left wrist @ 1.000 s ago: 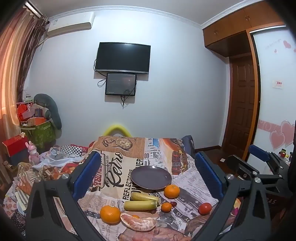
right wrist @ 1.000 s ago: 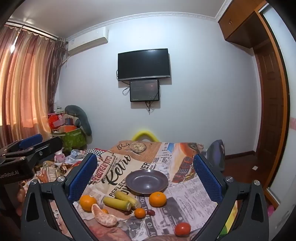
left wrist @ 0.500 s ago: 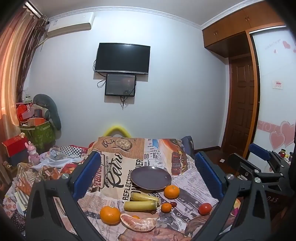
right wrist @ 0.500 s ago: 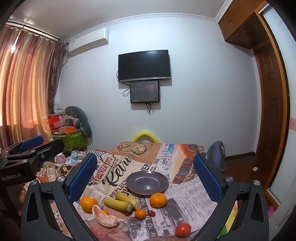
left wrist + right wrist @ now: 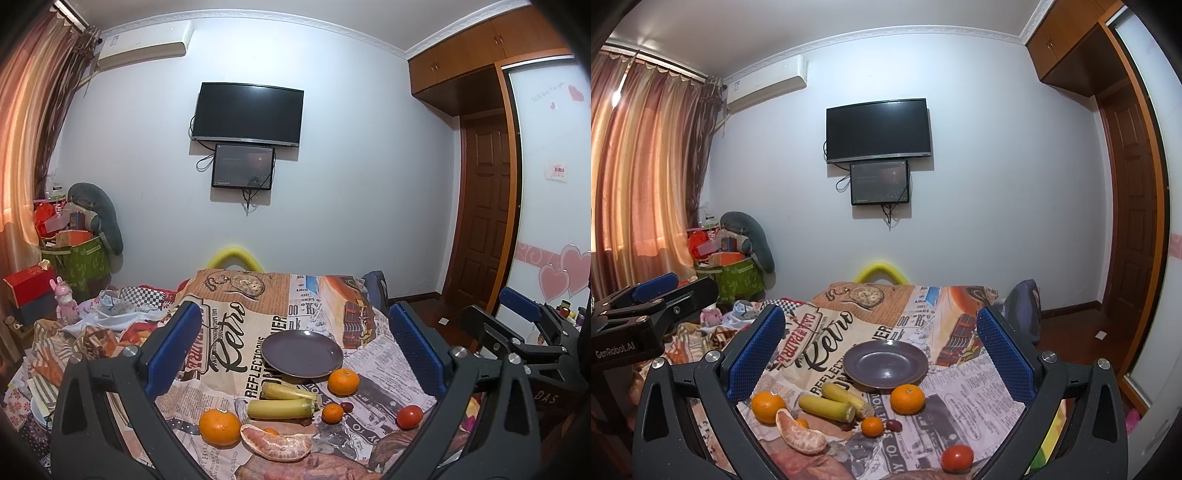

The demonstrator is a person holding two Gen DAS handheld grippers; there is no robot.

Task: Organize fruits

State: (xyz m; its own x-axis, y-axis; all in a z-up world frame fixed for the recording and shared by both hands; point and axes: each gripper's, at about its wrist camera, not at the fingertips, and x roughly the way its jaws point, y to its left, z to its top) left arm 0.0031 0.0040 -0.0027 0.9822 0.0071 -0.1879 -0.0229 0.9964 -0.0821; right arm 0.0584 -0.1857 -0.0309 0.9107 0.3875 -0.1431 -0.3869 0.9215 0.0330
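Change: almost none over the last second; both views hold the same framing bar a slight drift, fruit and plate unmoved.
Meaning for the task: sorting judged not yet begun, plate bare, every fruit on the cloth.
Left gripper (image 5: 295, 350): jaws spread wide, nothing between the blue ribbed pads, held above the near edge of the table.
Right gripper (image 5: 882, 354): likewise wide apart and empty, hovering beside the left.
Plate (image 5: 885, 365): round, shallow, dark glazed, glossy, near the middle of the tabletop.
Oranges: large orange (image 5: 907, 398) just in front of the plate's rim; second large orange (image 5: 767, 407) toward the near left edge; small orange (image 5: 872, 426) between them; skins dimpled, matte.
Bananas (image 5: 831, 404): two short yellow pieces, lying side by side and touching, cut ends brownish.
Peeled segment cluster (image 5: 800, 436): crescent, pithy, soft-looking, at the near left edge.
Tomato (image 5: 956, 458): smooth, red, shiny, toward the near right corner.
Small dark fruit (image 5: 894, 425): glossy, beside the small orange; kind not clear.
Tablecloth (image 5: 960, 384): newsprint-pattern fabric, wrinkled.
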